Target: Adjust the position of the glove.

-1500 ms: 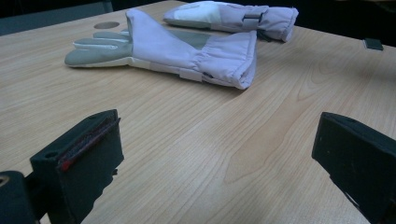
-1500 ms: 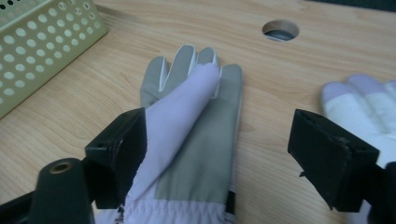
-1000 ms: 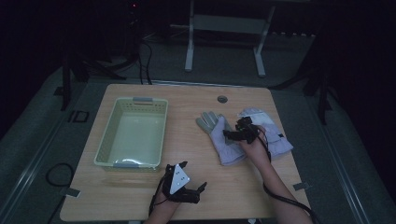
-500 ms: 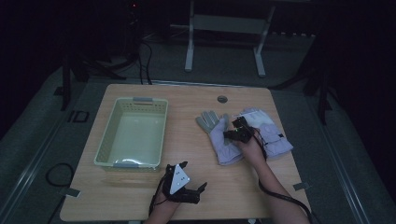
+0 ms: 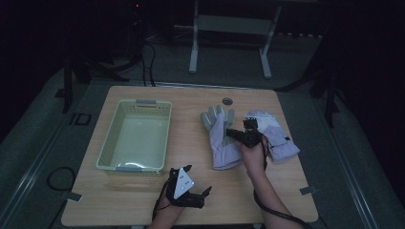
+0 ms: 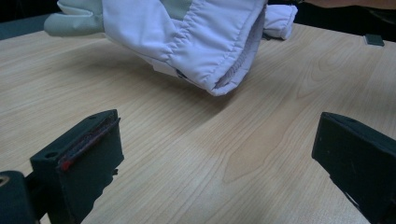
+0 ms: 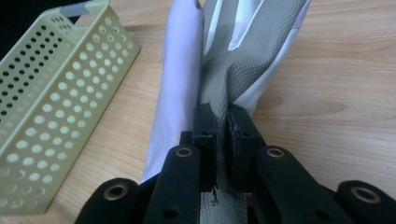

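Right tool (image 7: 222, 128) pinches the soft, limp glove (image 7: 243, 51) by its grippy palm fabric; left tool (image 6: 224, 154) rests spread on the surface (image 6: 187, 154).

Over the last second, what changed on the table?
The right gripper has just been closing and is now shut on the pale lilac glove with grey palm, pinching its fabric and starting to lift it; the cuff hangs clear of the wooden table. Unchanged: the left gripper open near the front edge, the pale green perforated plastic basket, the second lilac glove.
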`<action>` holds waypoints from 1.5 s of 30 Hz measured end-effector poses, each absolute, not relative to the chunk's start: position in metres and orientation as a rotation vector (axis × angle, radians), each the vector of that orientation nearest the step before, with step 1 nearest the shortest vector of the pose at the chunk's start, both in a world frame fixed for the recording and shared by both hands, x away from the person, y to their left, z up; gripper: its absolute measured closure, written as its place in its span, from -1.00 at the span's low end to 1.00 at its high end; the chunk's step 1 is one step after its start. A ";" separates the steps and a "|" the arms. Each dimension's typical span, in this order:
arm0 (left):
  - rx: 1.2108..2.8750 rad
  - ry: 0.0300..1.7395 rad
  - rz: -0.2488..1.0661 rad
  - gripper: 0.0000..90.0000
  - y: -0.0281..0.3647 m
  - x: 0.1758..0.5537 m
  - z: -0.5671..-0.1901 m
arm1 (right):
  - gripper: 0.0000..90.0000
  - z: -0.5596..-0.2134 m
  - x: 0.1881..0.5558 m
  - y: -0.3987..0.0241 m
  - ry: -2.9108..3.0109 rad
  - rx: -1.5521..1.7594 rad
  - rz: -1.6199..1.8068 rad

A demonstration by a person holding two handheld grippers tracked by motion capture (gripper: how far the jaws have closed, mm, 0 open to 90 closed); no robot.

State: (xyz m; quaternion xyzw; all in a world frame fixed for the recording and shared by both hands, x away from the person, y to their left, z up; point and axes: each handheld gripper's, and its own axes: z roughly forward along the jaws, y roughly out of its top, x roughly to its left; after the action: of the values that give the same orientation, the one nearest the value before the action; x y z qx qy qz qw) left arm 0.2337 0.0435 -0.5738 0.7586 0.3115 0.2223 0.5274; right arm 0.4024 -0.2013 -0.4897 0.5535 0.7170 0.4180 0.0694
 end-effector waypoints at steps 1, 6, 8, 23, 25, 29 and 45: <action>1.814 0.743 0.531 -0.96 0.044 0.234 -0.574 | 0.86 -0.488 0.399 -0.199 2.148 1.665 1.255; 1.813 0.743 0.527 -0.96 0.044 0.234 -0.574 | 0.86 -0.493 0.385 -0.195 2.086 1.711 1.271; 1.812 0.743 0.527 -0.96 0.044 0.234 -0.574 | 0.86 -0.513 0.377 -0.188 2.061 1.754 1.238; 1.812 0.744 0.515 -0.96 0.044 0.235 -0.574 | 0.53 -0.550 0.374 -0.177 2.072 1.715 1.047; 1.817 0.741 0.524 -0.96 0.044 0.234 -0.574 | 0.27 -0.548 0.374 -0.179 2.096 1.698 1.043; 1.818 0.737 0.528 -0.96 0.043 0.234 -0.574 | -0.06 -0.538 0.371 -0.188 2.118 1.647 1.066; 1.816 0.749 0.524 -0.96 0.043 0.234 -0.574 | -0.48 -0.492 0.375 -0.248 2.332 1.314 1.042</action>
State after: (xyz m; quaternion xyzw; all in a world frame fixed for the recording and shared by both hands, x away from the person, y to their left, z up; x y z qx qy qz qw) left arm 0.2342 0.0435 -0.5737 0.7595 0.3134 0.2190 0.5262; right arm 0.3749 -0.2478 -0.4922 0.4533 0.8046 0.3595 0.1339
